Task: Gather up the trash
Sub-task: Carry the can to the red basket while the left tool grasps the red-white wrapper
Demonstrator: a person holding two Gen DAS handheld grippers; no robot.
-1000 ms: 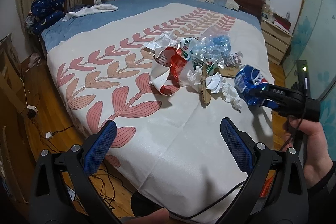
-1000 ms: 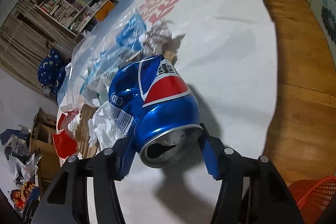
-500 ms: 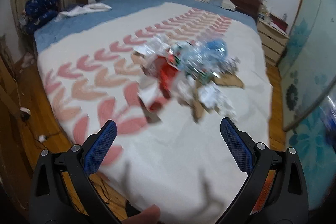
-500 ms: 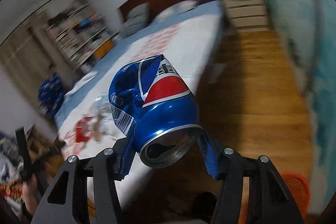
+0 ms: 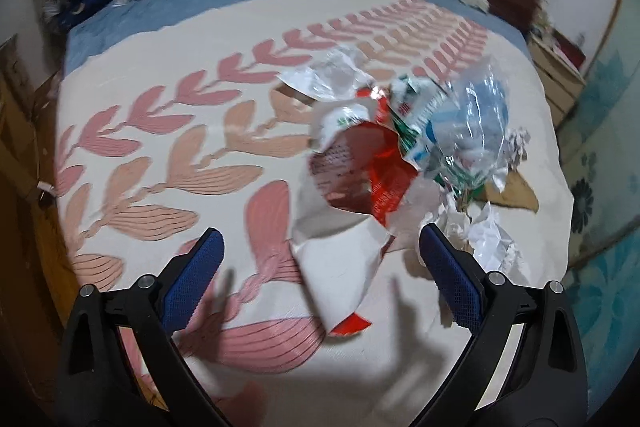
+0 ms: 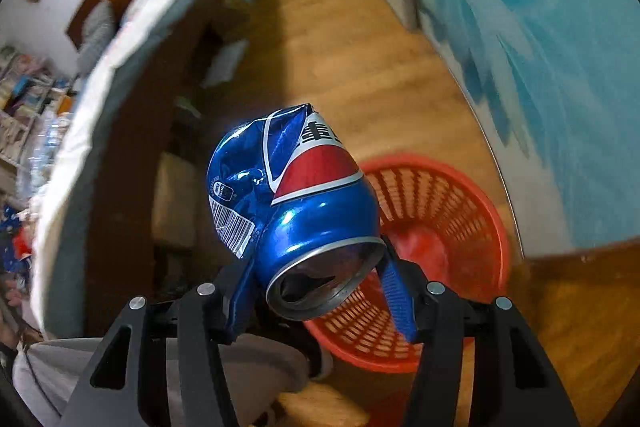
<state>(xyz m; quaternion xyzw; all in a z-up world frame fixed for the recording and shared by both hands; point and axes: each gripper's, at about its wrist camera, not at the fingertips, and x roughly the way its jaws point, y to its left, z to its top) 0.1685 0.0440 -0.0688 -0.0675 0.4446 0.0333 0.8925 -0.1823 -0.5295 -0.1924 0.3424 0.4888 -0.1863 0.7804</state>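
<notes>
Crumpled blue aluminium, the crushed can (image 6: 288, 195) sits clamped between the fingers of the right gripper (image 6: 320, 291), held in the air with the red basket (image 6: 452, 227) on the wooden floor (image 6: 352, 59) just beyond and to the right; the can does not look centred over the opening, so letting go from here could bounce it off the rim or drop it on the near side; the dented walls give the pads little flat surface, so it might also twist loose early. Over the bed (image 5: 168, 123), the left gripper (image 5: 320, 259) hangs with its jaws spread wide and nothing between them, the torn red-and-white wrapper (image 5: 352, 187) near its middle; closing carelessly could pinch the patterned cover (image 5: 224, 107) too. Motion blur smears the trash pile (image 5: 440, 131); the basket's contents and its near rim are hidden behind the can.
</notes>
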